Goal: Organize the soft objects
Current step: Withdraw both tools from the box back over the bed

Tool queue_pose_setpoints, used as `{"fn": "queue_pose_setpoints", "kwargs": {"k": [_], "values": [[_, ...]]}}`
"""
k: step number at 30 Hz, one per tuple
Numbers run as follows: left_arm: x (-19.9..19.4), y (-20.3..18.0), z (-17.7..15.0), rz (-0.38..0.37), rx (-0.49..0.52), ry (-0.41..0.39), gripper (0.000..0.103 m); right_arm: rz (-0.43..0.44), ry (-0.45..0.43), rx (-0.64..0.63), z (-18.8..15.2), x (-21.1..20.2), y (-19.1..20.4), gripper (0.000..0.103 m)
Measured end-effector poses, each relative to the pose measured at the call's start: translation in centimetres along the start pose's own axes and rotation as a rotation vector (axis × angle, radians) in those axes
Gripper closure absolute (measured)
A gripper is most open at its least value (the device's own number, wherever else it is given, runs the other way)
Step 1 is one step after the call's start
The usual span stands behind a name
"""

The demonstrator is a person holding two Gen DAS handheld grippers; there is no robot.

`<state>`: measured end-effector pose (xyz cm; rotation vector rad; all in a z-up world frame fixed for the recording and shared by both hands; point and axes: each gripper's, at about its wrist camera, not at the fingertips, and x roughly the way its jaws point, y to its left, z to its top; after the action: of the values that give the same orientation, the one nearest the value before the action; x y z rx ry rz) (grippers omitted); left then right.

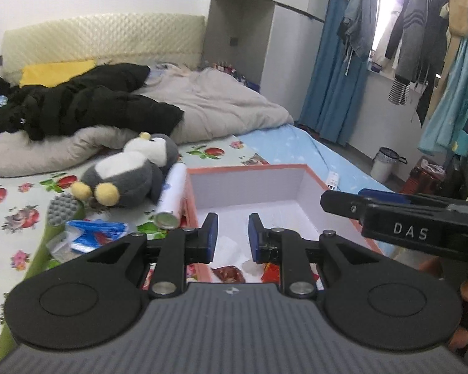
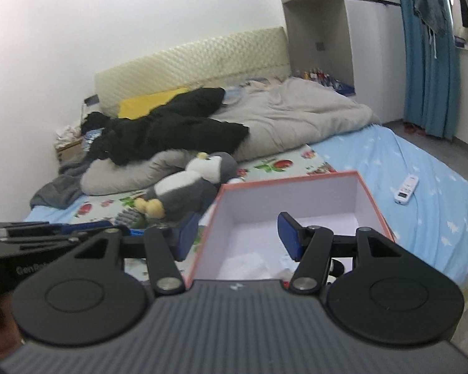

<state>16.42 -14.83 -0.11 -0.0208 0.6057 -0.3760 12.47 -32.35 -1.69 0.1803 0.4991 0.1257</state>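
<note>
Left wrist view: left gripper [image 1: 233,238] fingers stood slightly apart, empty, above the orange-rimmed box [image 1: 309,176]. Right gripper [image 2: 237,238] fingers were spread, empty; plush penguin [image 2: 190,187] lay on the bed [image 2: 405,168] just beside the box.

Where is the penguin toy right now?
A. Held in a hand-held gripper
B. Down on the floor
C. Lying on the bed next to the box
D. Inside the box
C: the penguin toy lies on the flowery sheet beside the box, outside its walls, and neither hand-held gripper holds it.
</note>
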Motion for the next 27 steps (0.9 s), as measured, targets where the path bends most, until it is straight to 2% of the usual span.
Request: {"fn": "queue_pose_setpoints", "kwargs": {"k": [7,14,17,22,27], "values": [[-5.4,1.6,-1.1,0.053,-0.032,-0.046,0.078,0.073,-0.008,-0.038,-0.4,-2.2,3.0,0.044],[-9.6,4.3,-3.6,0.135,-0.088,-0.055,0.078,0.157,0.019,-0.059,-2.1,-2.3,5.5,0.044],[-10.7,5.7,-5.3,0.171,-0.113,-0.040,0.078,0.197,0.056,-0.069,-3.2,-1.8,6.6,0.044],[-11.8,7.8,-7.8,0.196,-0.173,-0.005,0.078,0.216,0.085,-0.110,-5.0,-1.7,8.4,0.044],[-11.9,8.3,-9.4,0.221,-0.179,0.015,0.078,0.244,0.127,-0.100,-6.6,-1.4,9.4,0.044]]}}
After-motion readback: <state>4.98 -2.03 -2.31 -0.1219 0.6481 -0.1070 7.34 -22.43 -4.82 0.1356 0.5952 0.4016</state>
